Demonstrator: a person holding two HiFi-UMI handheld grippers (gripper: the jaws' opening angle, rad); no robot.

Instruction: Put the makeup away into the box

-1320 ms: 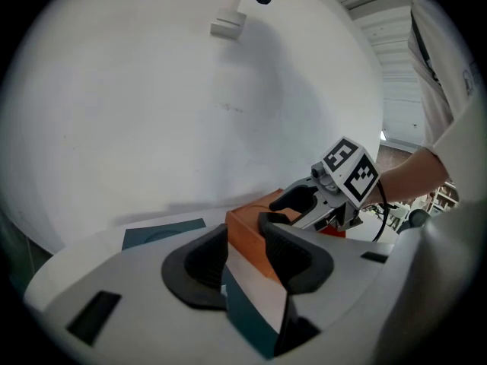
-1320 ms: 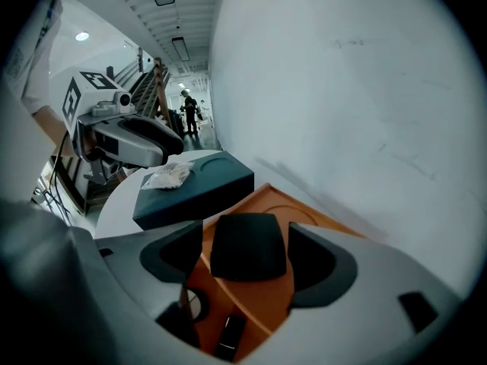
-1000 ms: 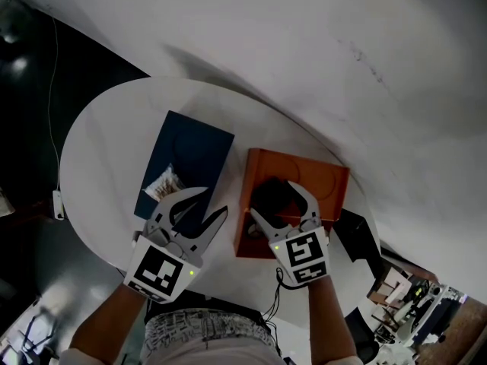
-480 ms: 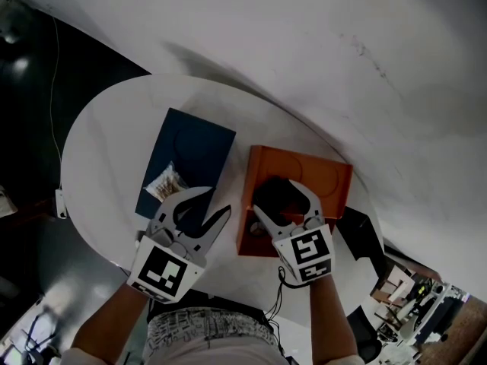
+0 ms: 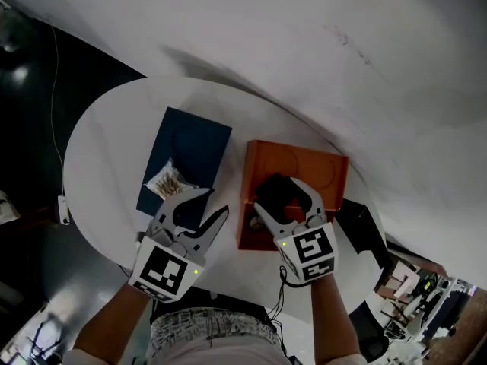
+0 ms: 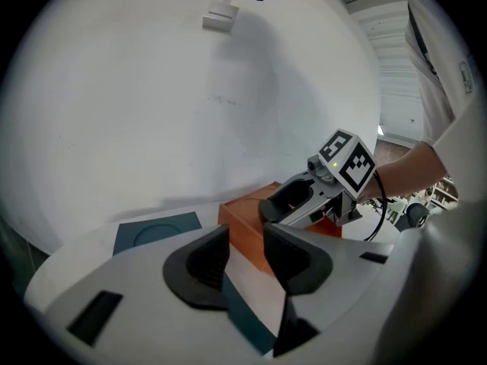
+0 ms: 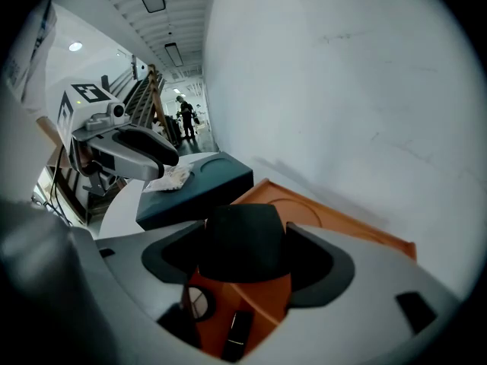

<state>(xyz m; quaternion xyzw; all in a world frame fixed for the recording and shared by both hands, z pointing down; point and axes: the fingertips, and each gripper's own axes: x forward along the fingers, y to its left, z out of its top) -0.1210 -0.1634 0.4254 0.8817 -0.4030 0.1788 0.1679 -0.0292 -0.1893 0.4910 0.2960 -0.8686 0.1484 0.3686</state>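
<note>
An orange box [image 5: 304, 162] stands open on the right of the round white table [image 5: 106, 143]. My right gripper [image 5: 278, 200] hovers over the box's near end, shut on a black makeup item [image 5: 272, 188]. In the right gripper view the black item [image 7: 245, 238] fills the gap between the pads. Under it, a round compact [image 7: 199, 304] and a black stick [image 7: 237, 329] lie in the box. My left gripper [image 5: 215, 201] hangs over the near corner of the dark blue lid [image 5: 194, 147]. Its jaws are closing with nothing between them.
A small crinkled packet [image 5: 171, 179] lies on the blue lid. The table's near edge runs just under both hands. A dark piece of furniture [image 5: 358, 230] stands off the table's right side. A white wall [image 5: 304, 44] curves behind the table.
The left gripper's jaws have narrowed a little. Both hands stay about where they were, the right one still holding the black item over the box.
</note>
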